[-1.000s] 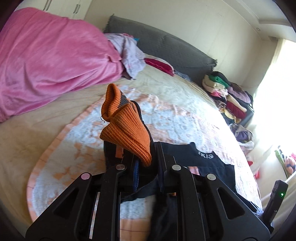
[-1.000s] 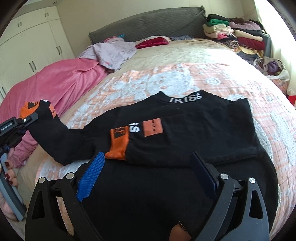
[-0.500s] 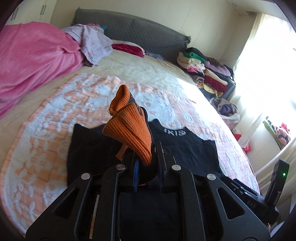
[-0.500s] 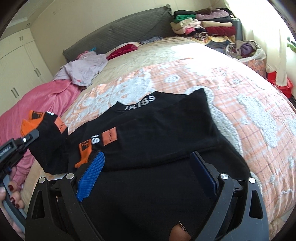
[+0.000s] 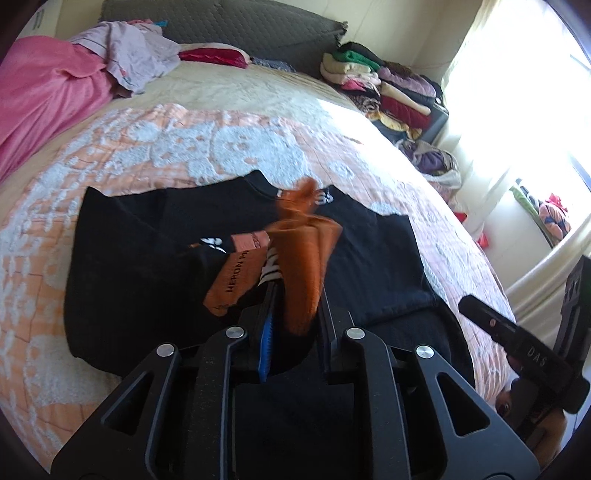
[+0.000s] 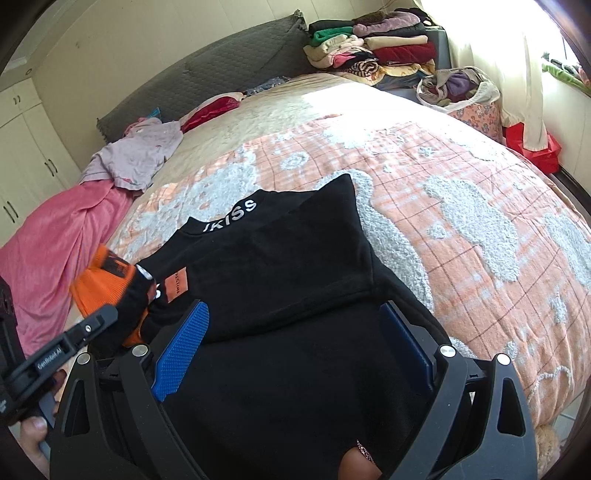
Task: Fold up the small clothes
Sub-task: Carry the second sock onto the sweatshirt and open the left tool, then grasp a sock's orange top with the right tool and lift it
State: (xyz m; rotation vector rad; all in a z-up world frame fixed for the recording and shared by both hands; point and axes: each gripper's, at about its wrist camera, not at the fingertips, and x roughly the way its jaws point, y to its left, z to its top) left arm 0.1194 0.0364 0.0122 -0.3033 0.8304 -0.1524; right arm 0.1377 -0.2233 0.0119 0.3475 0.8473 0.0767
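Note:
A black sweater (image 6: 277, 273) with white neck lettering lies flat on the orange and white bedspread (image 6: 443, 184). My left gripper (image 5: 297, 295) holds its orange ribbed sleeve cuff (image 5: 303, 266) upright between narrow jaws that are opening, above the sweater's chest (image 5: 369, 251). An orange patch (image 5: 236, 277) shows beside the cuff. In the right wrist view the cuff (image 6: 96, 288) sits at the left gripper's tip (image 6: 110, 314), at the sweater's left side. My right gripper (image 6: 295, 347) stands wide open over the sweater's lower part, its blue pads apart with only flat fabric beneath.
A pink blanket (image 5: 44, 92) and a lilac garment (image 5: 136, 55) lie at the bed's left. Folded clothes (image 5: 388, 85) are stacked at the far right by the grey headboard (image 5: 221, 26). A bag of clothes (image 6: 458, 88) stands beyond the bed's right edge.
My left gripper carried the orange cuff rightward and lower, from beside the sweater to over its chest, drawing the sleeve across. The cuff now looks blurred. My right gripper stayed open.

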